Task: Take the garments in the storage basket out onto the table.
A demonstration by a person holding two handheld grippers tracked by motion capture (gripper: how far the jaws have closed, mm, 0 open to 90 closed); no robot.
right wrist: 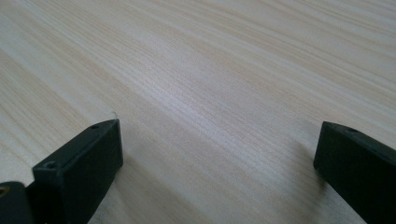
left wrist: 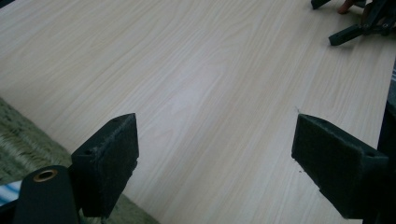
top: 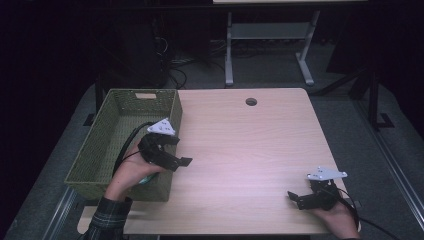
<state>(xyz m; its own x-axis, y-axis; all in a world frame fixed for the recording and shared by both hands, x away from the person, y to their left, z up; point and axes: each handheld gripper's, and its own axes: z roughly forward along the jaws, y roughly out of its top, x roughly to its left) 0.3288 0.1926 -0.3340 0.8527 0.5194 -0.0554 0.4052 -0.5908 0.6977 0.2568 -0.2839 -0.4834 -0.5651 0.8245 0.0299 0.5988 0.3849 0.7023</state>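
The left gripper [top: 176,159], jaws spread wide and empty, hangs at the right wall of the green woven basket [top: 112,127]. The right gripper [top: 298,198], likewise released, rests low on the pale wood desk [top: 250,145], well apart.

Olive-green woven basket [top: 116,131], pale wood-grain table [top: 250,150], black jaws, plaid green sleeve [top: 106,220]

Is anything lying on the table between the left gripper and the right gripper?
No. In the high view, bare light wooden tabletop lies between the left gripper and right gripper.
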